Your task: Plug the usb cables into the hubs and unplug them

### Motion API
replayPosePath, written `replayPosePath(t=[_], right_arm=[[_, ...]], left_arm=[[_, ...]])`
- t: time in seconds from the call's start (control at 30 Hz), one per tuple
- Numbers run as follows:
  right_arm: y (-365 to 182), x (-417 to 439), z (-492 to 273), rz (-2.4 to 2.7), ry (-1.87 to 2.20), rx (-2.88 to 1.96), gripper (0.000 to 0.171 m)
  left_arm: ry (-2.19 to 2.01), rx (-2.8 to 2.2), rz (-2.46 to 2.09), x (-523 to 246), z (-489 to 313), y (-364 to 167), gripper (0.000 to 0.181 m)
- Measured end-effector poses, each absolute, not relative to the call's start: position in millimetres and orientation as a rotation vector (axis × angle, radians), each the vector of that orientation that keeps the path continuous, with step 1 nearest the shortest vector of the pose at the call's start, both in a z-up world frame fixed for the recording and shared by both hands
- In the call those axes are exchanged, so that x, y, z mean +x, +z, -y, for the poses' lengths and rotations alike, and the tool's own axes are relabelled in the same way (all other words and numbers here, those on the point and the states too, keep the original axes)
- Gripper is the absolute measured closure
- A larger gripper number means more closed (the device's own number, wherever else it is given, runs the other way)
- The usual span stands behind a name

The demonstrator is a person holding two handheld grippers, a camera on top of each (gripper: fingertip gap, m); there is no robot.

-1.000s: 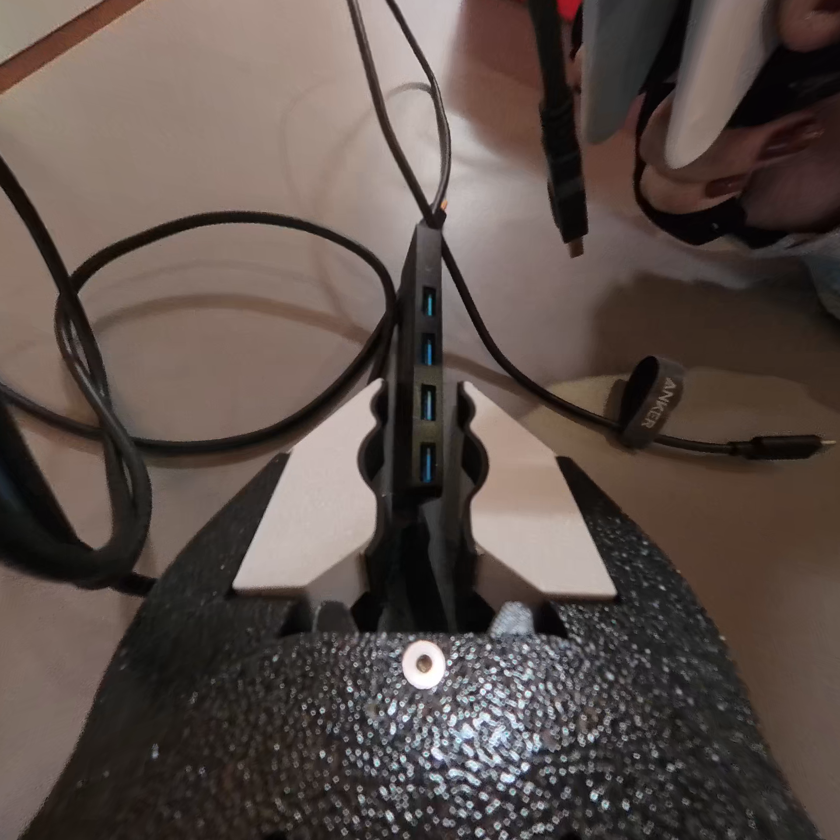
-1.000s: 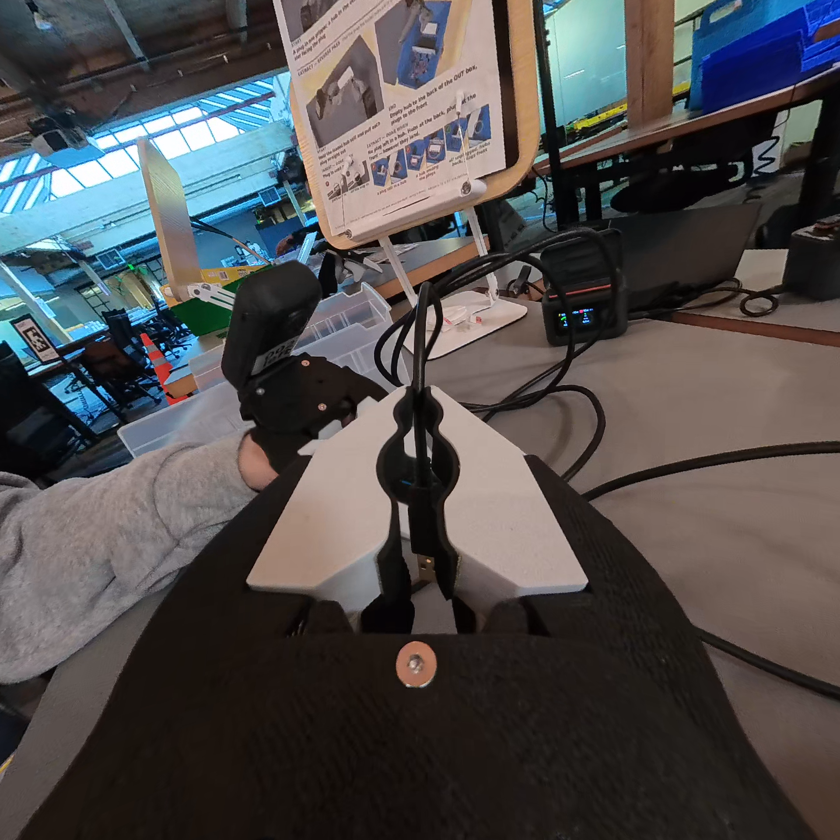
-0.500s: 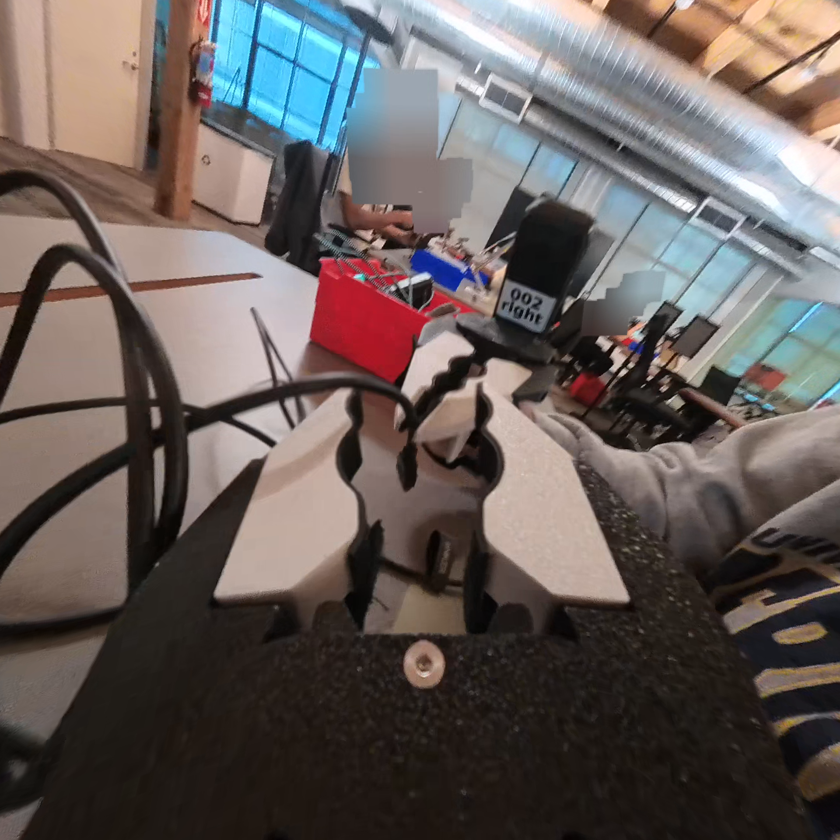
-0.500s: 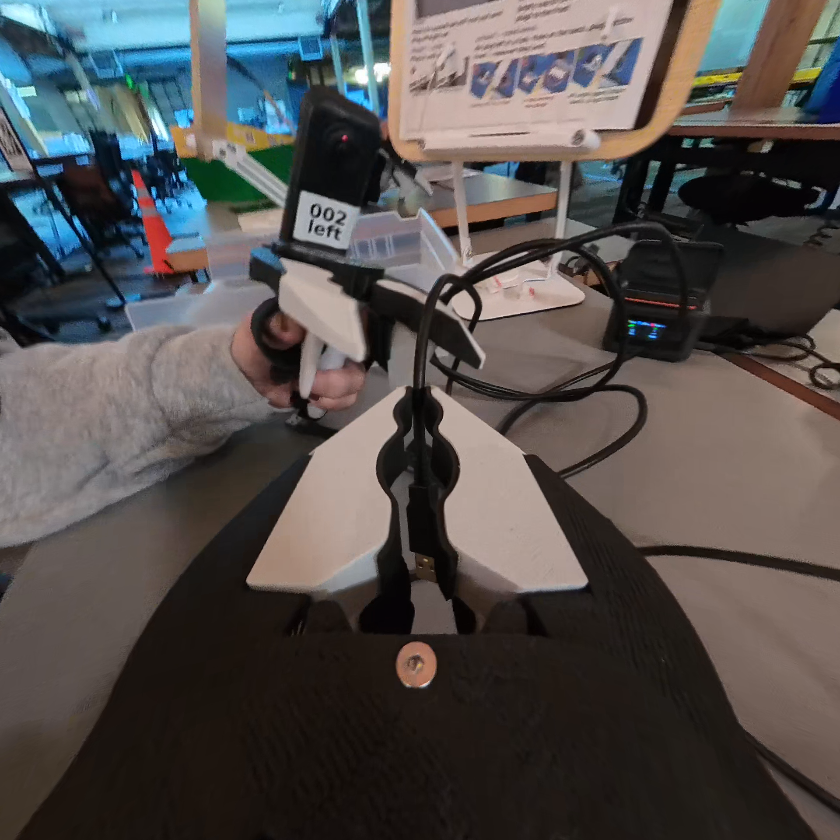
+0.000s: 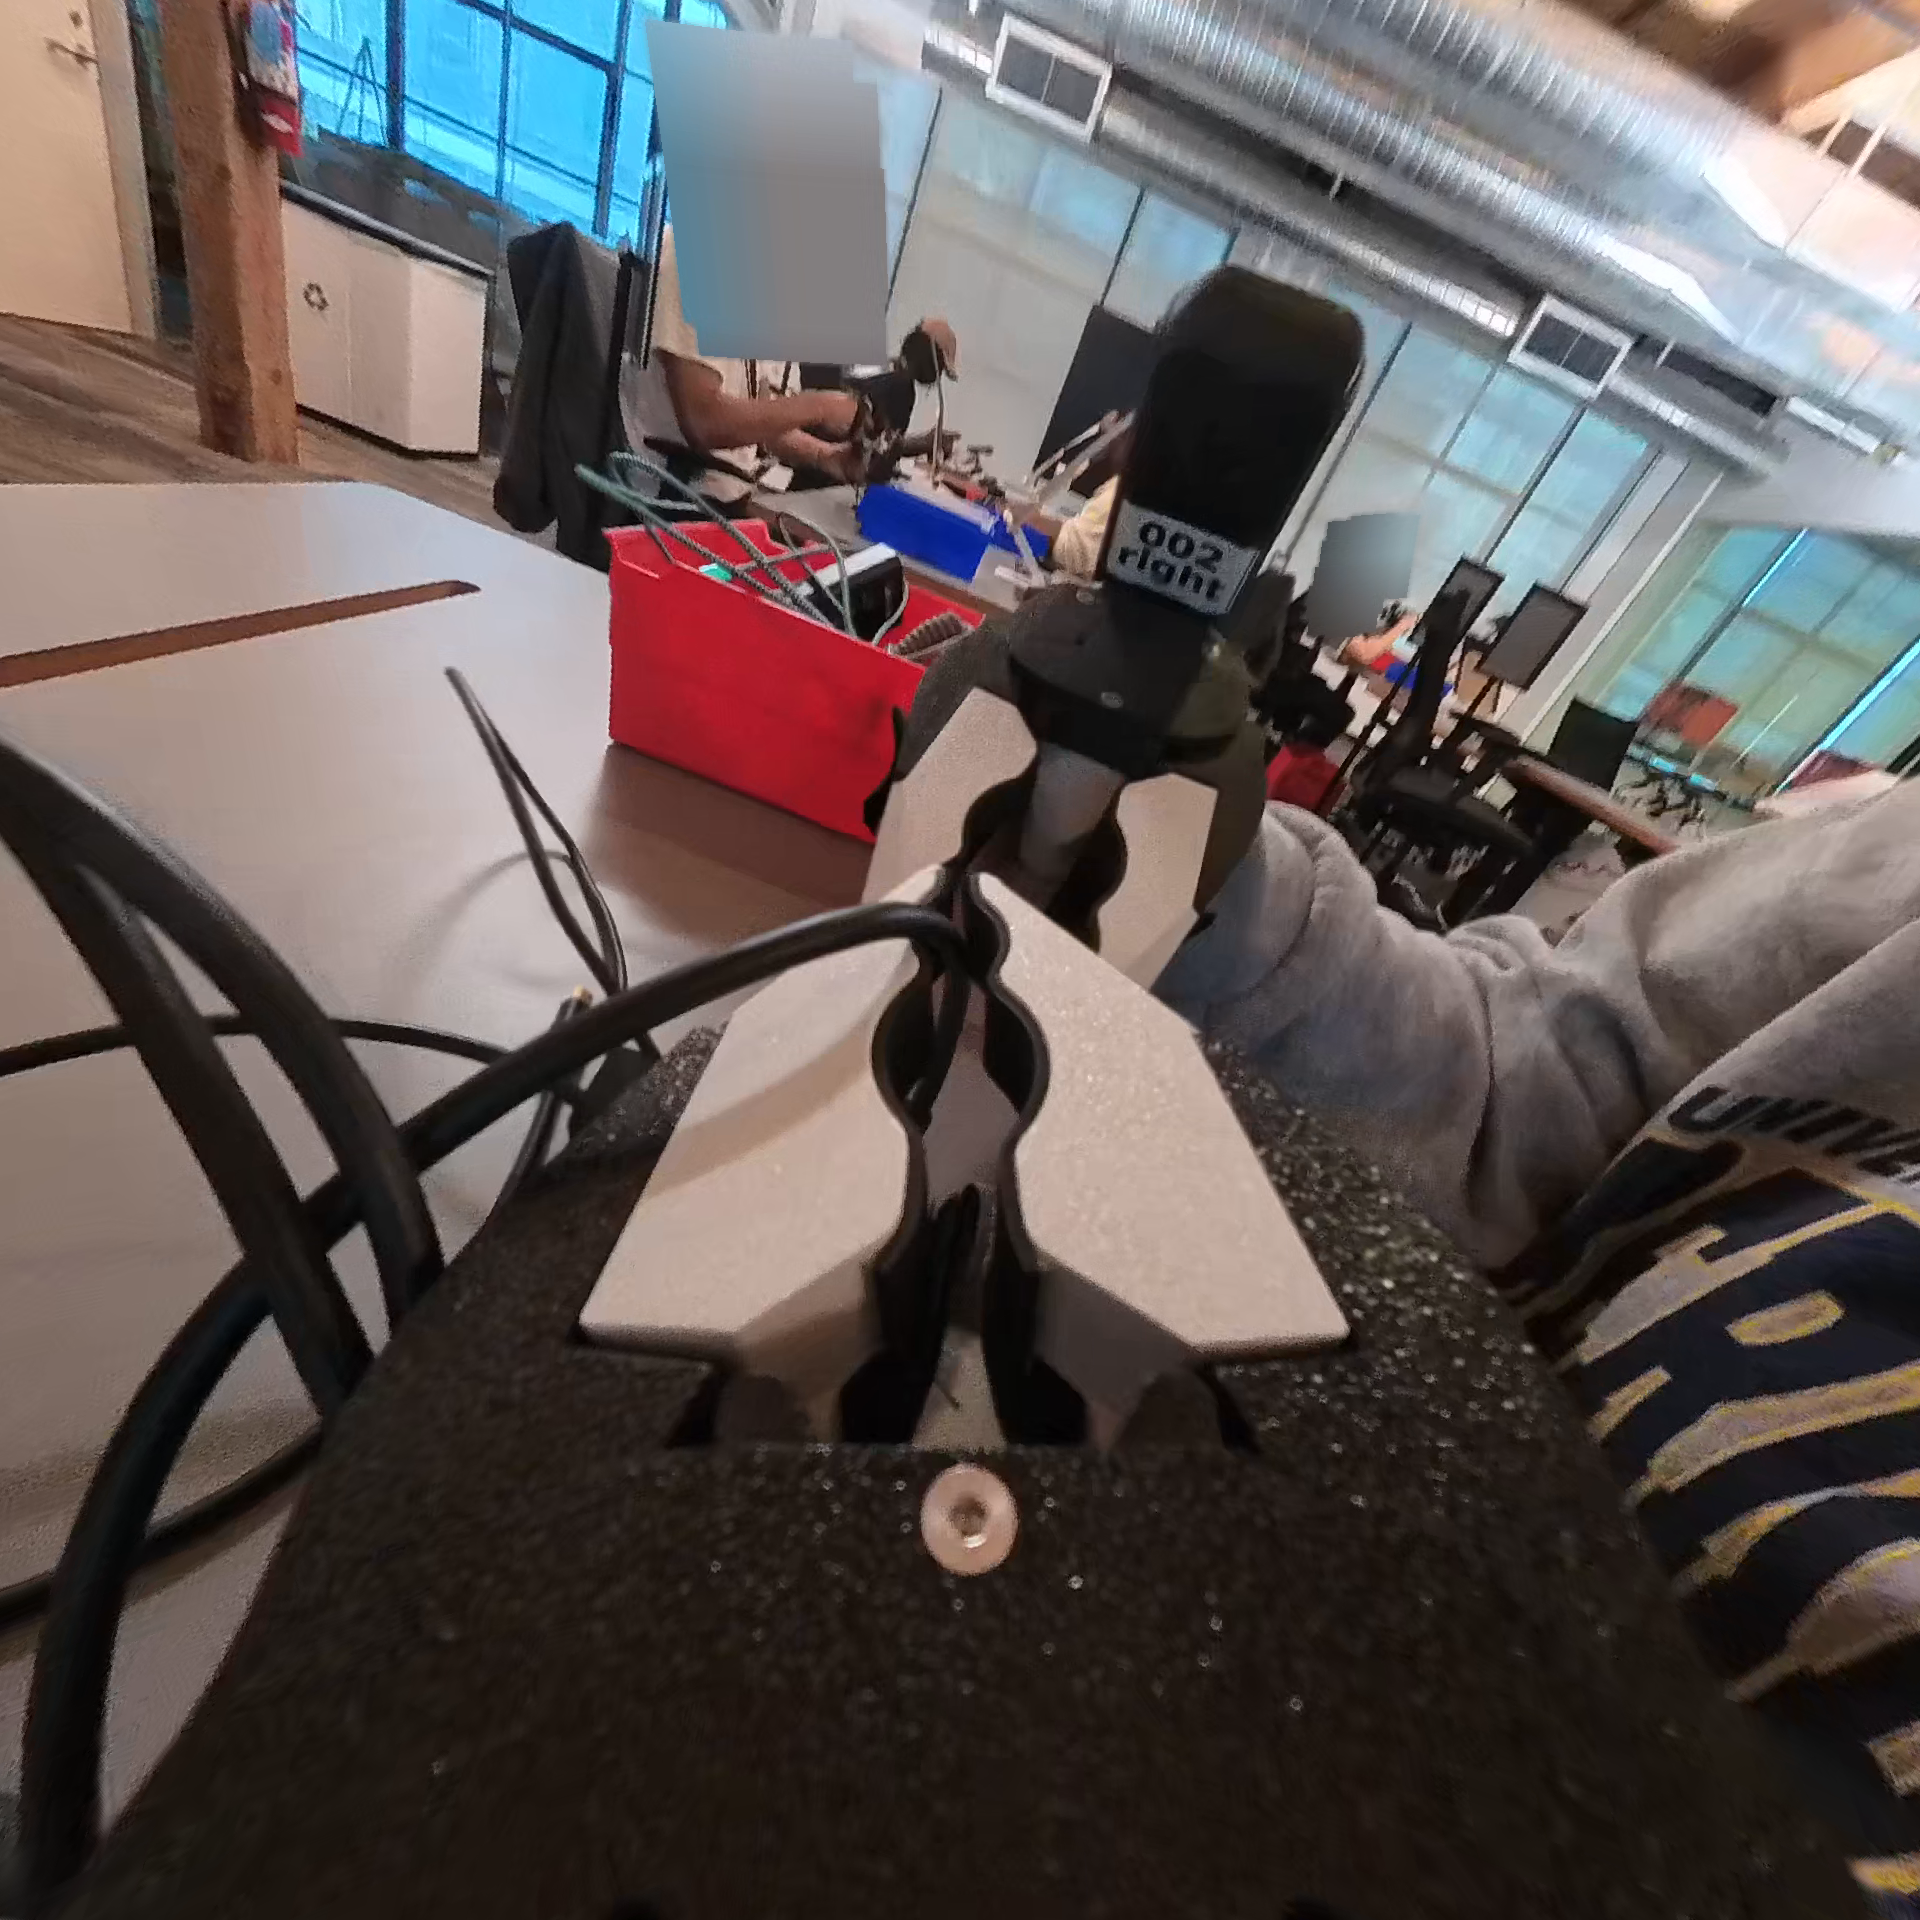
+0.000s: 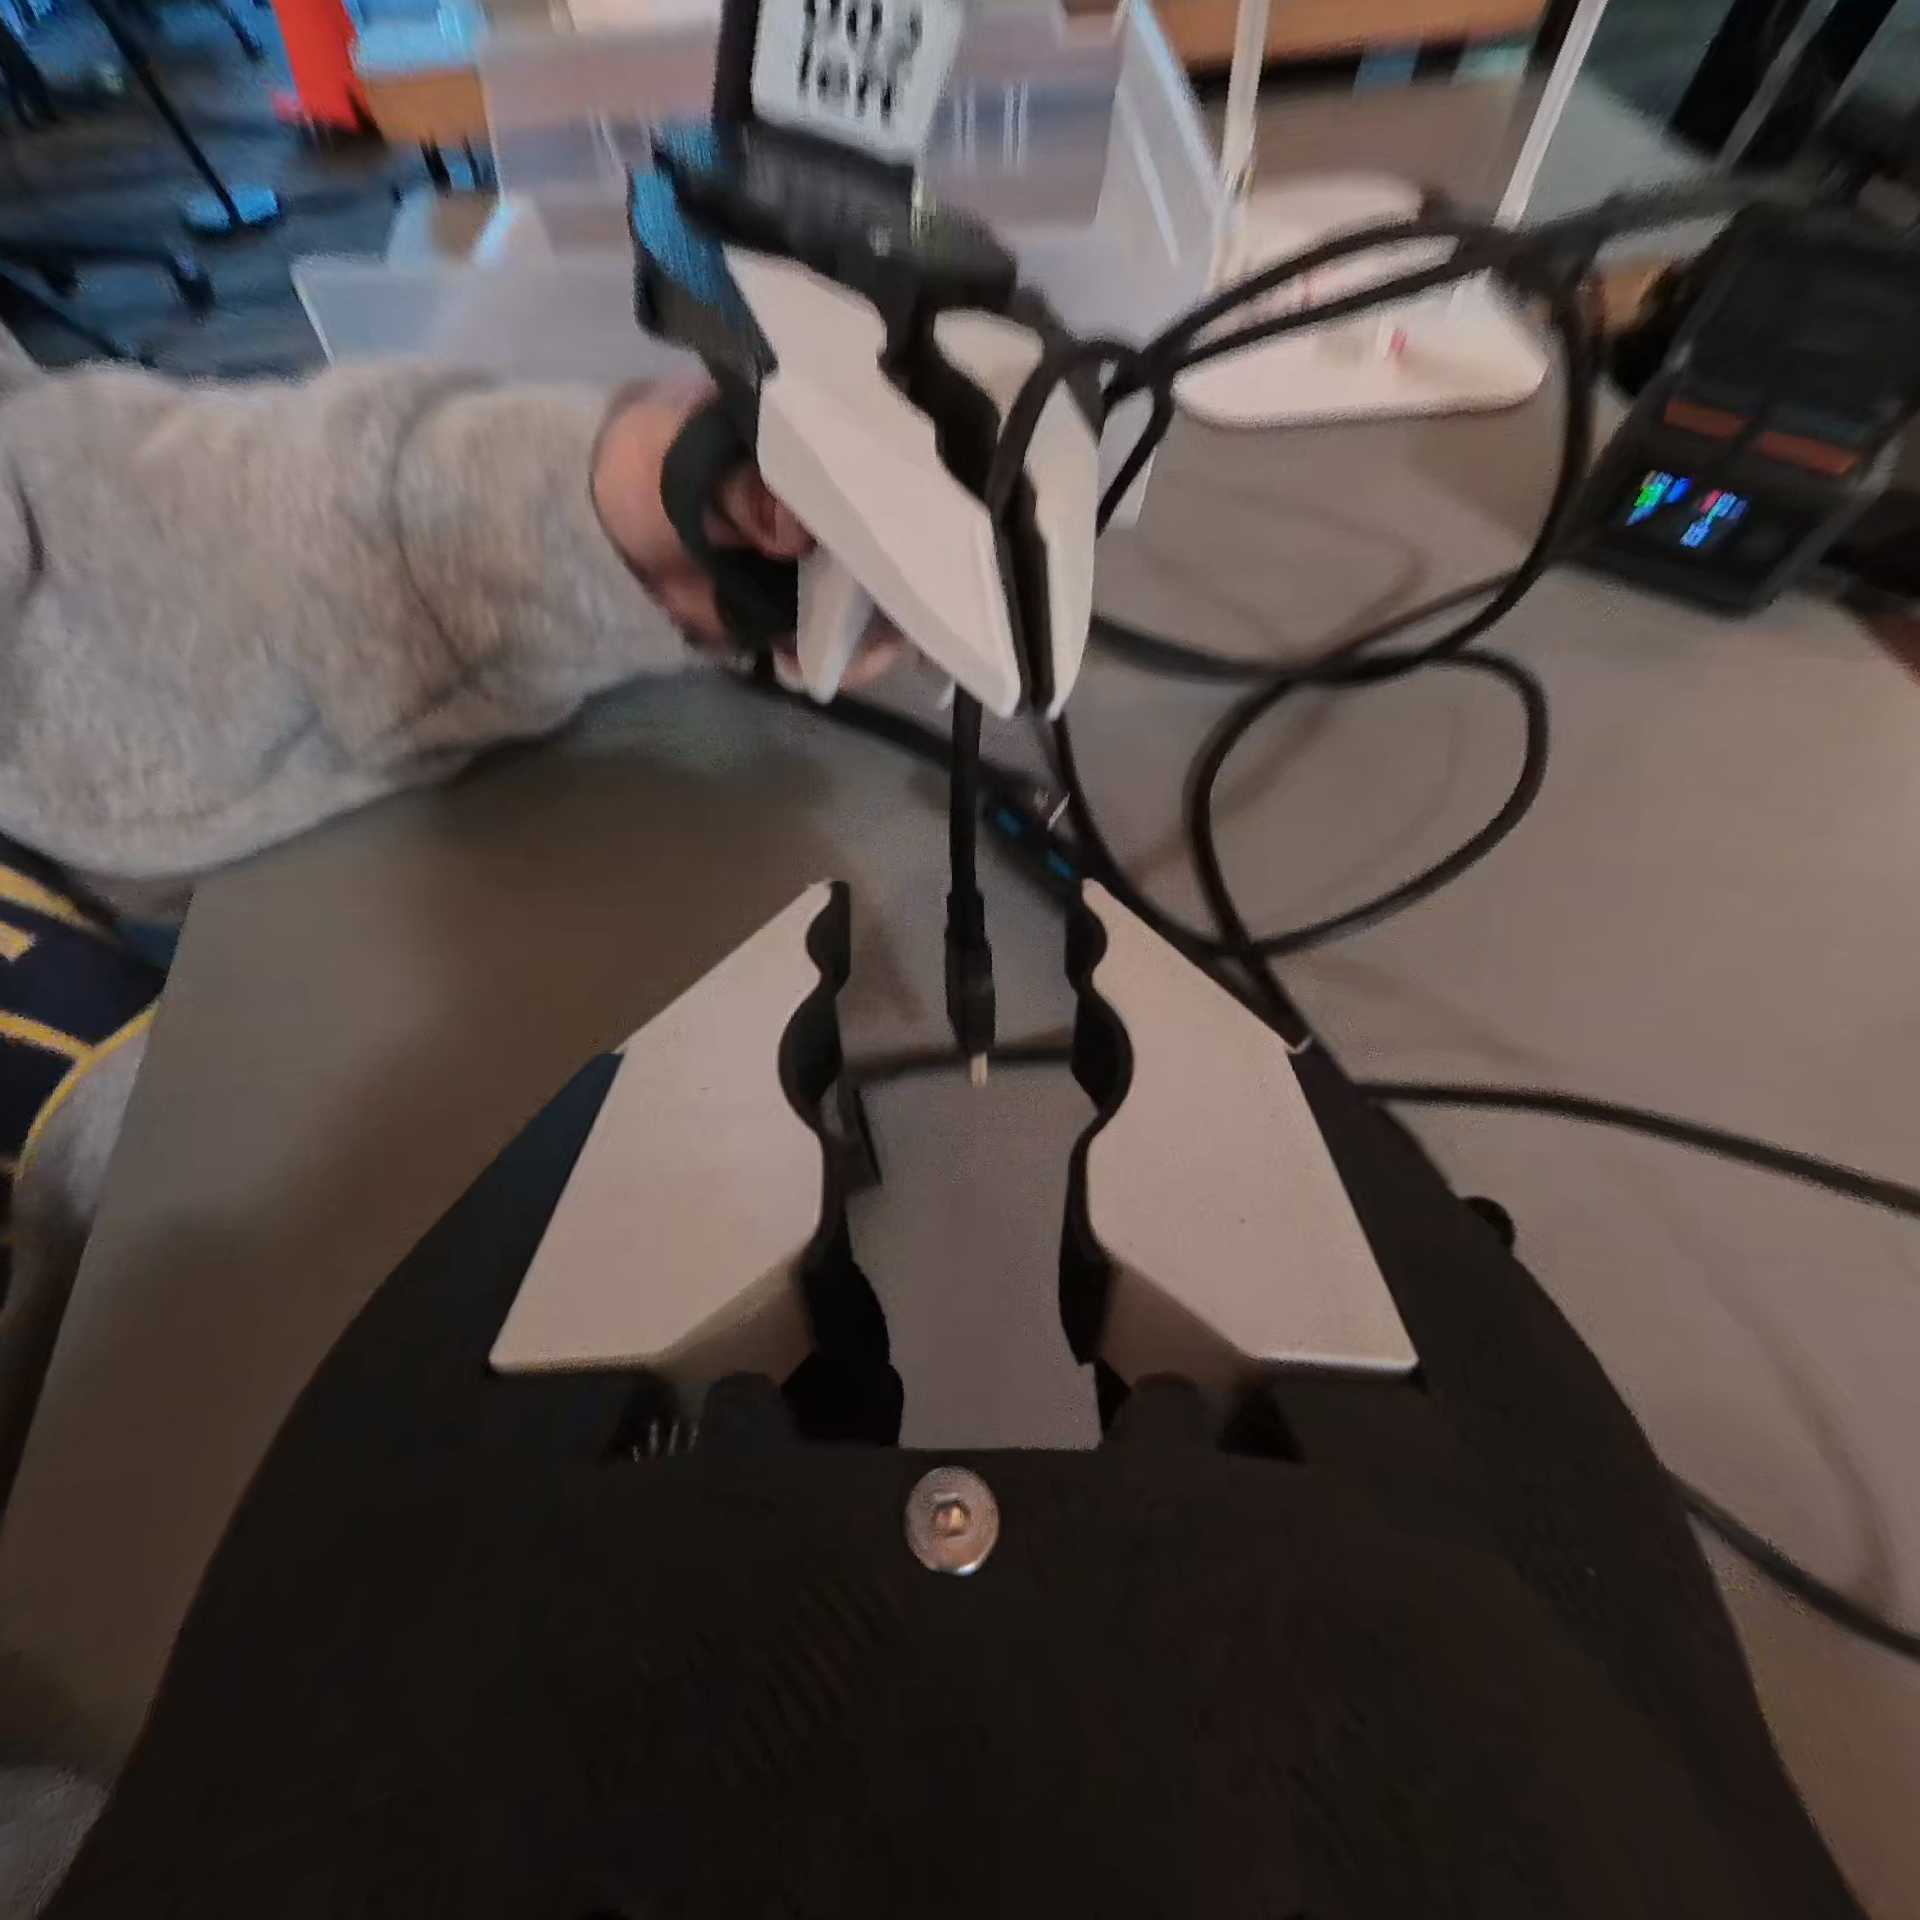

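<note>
Both tongs are up off the worktop [image 5: 312, 748]. My left tongs [image 5: 961, 904] are pressed together on a black usb cable [image 6: 966, 831]; in the right wrist view, they sit at upper centre with the cable hanging straight down from their tips, its plug [image 6: 971, 992] dangling free between the fingers of my right tongs [image 6: 956, 904]. Those right tongs are spread wide and hold nothing. A hub [image 6: 1029, 831] with blue ports lies on the worktop behind the hanging plug, blurred and mostly hidden. More black cables [image 6: 1382, 748] loop over the worktop at centre right.

At upper centre of the left wrist view, a red bin [image 5: 727, 675] stands on the worktop, holding a tangle of green cords and some dark gear. A blurred clear plastic bin [image 6: 1039, 145] sits at the top of the right wrist view; I cannot tell what is in it.
</note>
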State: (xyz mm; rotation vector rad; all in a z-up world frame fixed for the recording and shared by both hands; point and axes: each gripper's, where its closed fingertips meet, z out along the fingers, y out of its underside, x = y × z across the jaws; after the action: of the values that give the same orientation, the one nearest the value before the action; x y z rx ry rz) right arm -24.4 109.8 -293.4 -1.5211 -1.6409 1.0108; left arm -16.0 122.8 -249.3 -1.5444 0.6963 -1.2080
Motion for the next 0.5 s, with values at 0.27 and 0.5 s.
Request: replayPosePath(t=[0.27, 0.5], right_arm=[[-329, -19, -102, 1.838, 0.848, -1.622, 0.147], [-344, -31, -102, 1.866, 0.781, -1.643, 0.164]], left_arm=[[-1.124, -1.576, -0.794, -10, -118, -257, 0.181], [-1.121, -1.558, -0.789, -8, -118, -254, 0.181]])
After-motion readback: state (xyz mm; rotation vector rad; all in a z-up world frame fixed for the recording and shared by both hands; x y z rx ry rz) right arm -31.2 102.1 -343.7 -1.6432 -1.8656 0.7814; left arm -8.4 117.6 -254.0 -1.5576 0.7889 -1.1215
